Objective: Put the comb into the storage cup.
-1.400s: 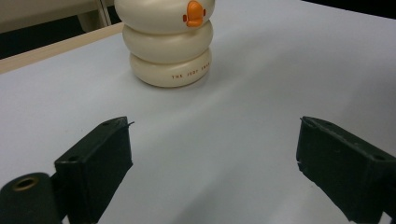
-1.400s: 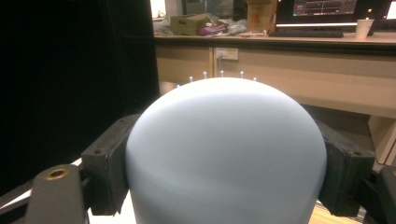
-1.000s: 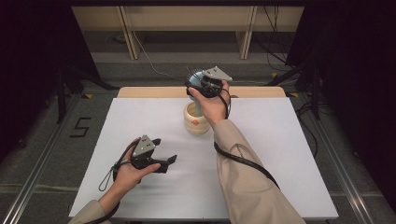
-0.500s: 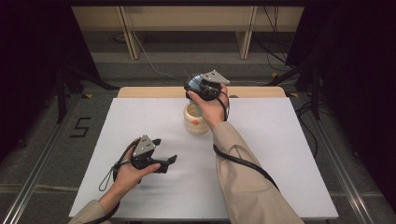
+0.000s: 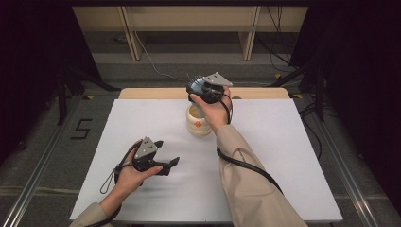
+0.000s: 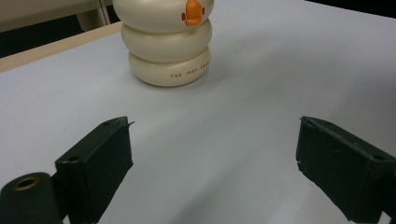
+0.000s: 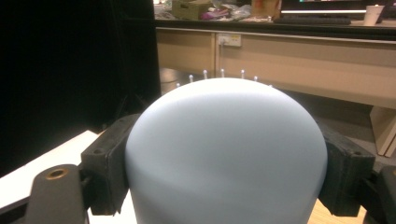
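Observation:
A cream stacked-ring pot (image 5: 197,122) with an orange duck bill (image 6: 192,11) stands at the middle back of the white table (image 5: 283,156). Just above and behind it, my right gripper (image 5: 198,89) is shut on a pale blue domed brush (image 5: 193,84) with small white-tipped pins; the dome (image 7: 226,140) sits squeezed between both black jaws. My left gripper (image 5: 168,164) rests low at the table's front left, open, pointing right toward the pot (image 6: 166,42). Nothing lies between its jaws (image 6: 212,172).
A wooden strip (image 5: 255,92) edges the table's far side. Beyond it stand bench legs (image 5: 249,45) and cables on the floor. A painted "5" (image 5: 81,128) marks the floor on the left. White tabletop stretches to the right of my sleeve.

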Tool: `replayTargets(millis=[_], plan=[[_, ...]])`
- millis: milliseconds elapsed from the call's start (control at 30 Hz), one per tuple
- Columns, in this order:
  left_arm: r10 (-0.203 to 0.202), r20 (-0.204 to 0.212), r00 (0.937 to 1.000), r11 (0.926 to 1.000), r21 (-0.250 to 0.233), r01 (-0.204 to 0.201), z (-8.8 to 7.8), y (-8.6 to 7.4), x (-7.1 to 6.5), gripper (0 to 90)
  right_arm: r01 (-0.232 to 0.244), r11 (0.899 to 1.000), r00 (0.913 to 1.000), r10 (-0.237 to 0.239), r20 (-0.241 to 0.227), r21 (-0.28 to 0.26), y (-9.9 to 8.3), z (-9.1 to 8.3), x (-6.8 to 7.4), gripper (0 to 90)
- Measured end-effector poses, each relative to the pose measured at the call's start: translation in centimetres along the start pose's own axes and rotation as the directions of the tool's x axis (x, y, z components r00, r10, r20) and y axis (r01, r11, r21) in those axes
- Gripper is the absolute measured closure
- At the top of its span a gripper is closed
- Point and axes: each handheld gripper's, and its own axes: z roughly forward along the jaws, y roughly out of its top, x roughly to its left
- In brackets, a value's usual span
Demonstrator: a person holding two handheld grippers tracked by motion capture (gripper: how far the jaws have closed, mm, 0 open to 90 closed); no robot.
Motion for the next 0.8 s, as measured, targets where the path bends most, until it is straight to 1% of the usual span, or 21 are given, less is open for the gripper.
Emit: replayTargets(millis=[267,467,600,800], plan=[[-0.001,0.001,1.0,1.0,0.0,0.001,0.0,0.0,-0.1,10.2,0.012,1.0,0.9997,-0.012,-0.02,0.017,-0.3,-1.7,-0.2,20.2],[-0.001,0.002,1.0,1.0,0.003,0.001,0.1,0.0,-0.1,10.2,0.006,1.0,0.999,-0.005,-0.044,0.012,-0.6,-3.0,-0.6,20.2],[0.0,0.001,1.0,1.0,0.004,0.0,0.1,0.0,-0.1,10.2,0.014,1.0,0.9983,-0.013,-0.058,0.019,-0.7,-3.8,-0.7,20.2],[-0.002,0.0,1.0,1.0,0.001,0.002,0.1,0.0,-0.1,10.3,0.016,1.0,0.9978,-0.015,-0.065,0.014,-1.2,-4.9,-0.8,20.2]])
